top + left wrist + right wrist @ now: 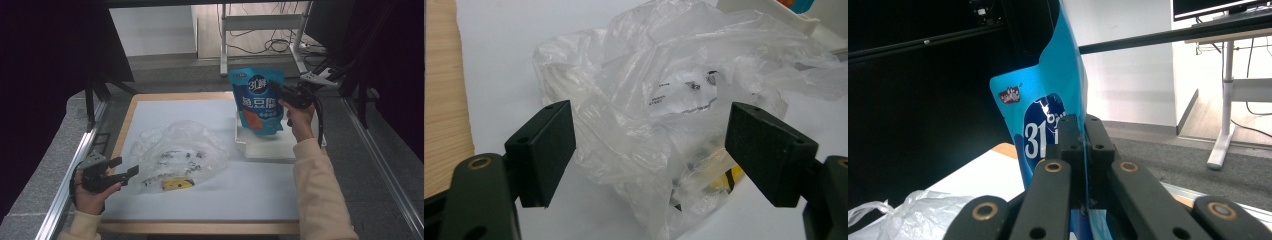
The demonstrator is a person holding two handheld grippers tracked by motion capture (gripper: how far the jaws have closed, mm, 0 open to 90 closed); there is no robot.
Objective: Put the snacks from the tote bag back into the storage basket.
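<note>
Right gripper point(278, 93) pinching blue snack pouch point(257, 100) by its edge, upper right of frame, held upright above white tray point(265, 145). Left gripper point(125, 170) spread, lower left, just beside crumpled clear plastic bag point(175, 150) on white table mat point(165, 112).

One blue pouch point(257, 100), one clear plastic bag point(175, 150), one white tray point(270, 145), two tools
</note>
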